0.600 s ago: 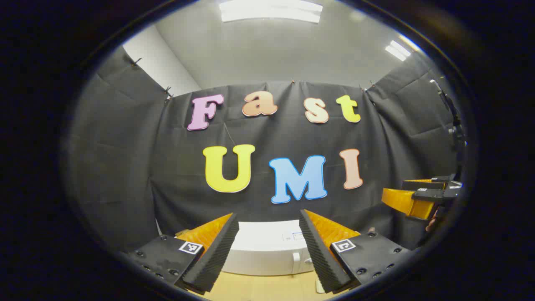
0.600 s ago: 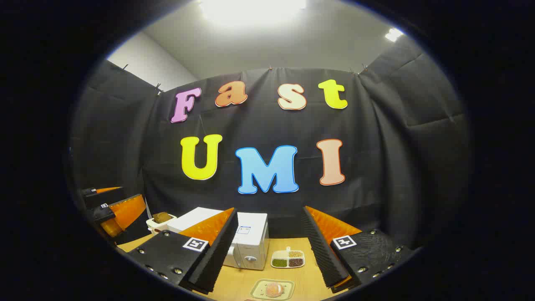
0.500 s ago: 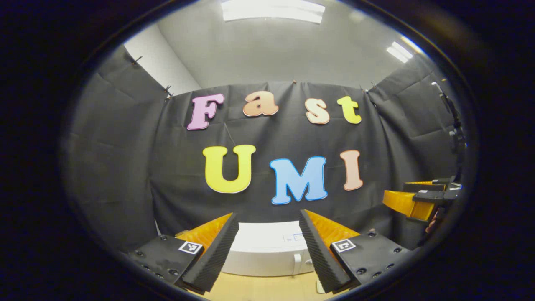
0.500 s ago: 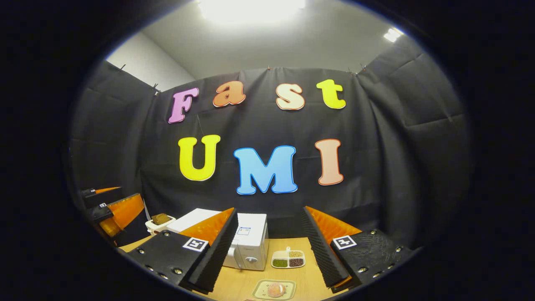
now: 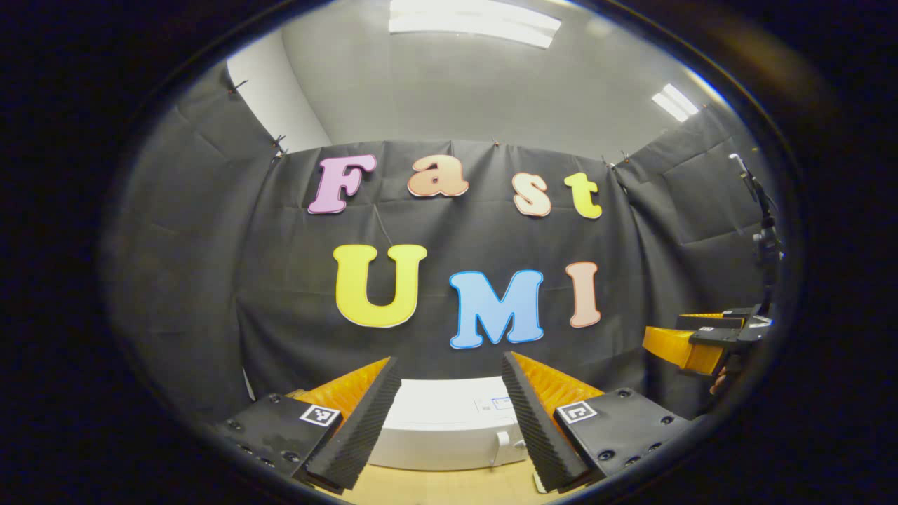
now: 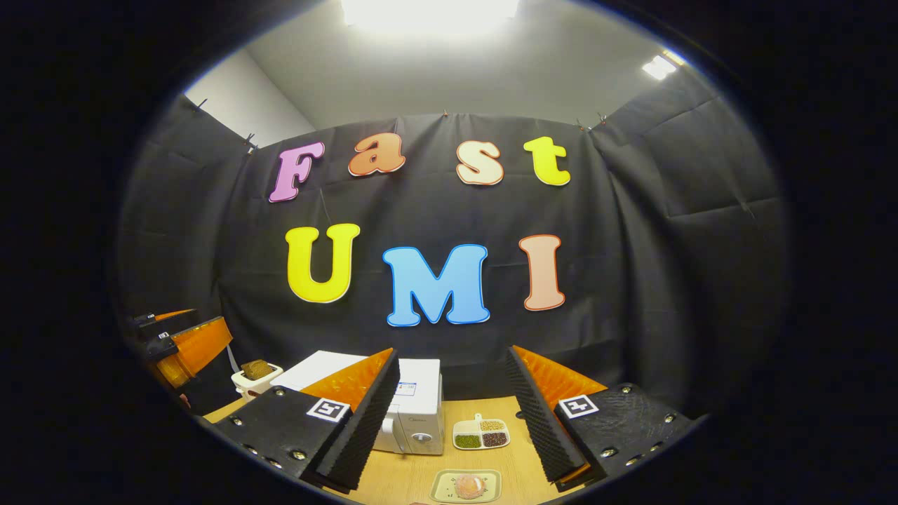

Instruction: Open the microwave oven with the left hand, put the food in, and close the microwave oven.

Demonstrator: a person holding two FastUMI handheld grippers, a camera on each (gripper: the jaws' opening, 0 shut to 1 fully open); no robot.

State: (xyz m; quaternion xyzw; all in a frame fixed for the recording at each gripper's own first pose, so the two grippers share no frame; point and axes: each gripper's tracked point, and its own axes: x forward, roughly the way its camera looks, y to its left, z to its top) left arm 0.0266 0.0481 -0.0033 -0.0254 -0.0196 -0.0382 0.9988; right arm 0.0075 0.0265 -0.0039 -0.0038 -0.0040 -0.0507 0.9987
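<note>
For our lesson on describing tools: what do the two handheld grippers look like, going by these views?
Left gripper: two wedge-shaped jaws with ribbed inner faces, each on a black bolted plate carrying a small square black-and-white marker. Right gripper: the same build, with like markers on its plates.

Microwave oven (image 5: 449,428) front behind jaws.

Both pairs of tongs are held up, jaws spread wide with nothing between them. In the left gripper view the left tongs (image 5: 449,421) point ahead, while the right tongs (image 5: 691,340) show far off at the right edge, level, with a bit of the hand (image 5: 717,382) that holds them just below. In the right gripper view the right tongs (image 6: 449,421) stand parted in the foreground, and the left tongs (image 6: 179,344) sit at the far left edge.
</note>
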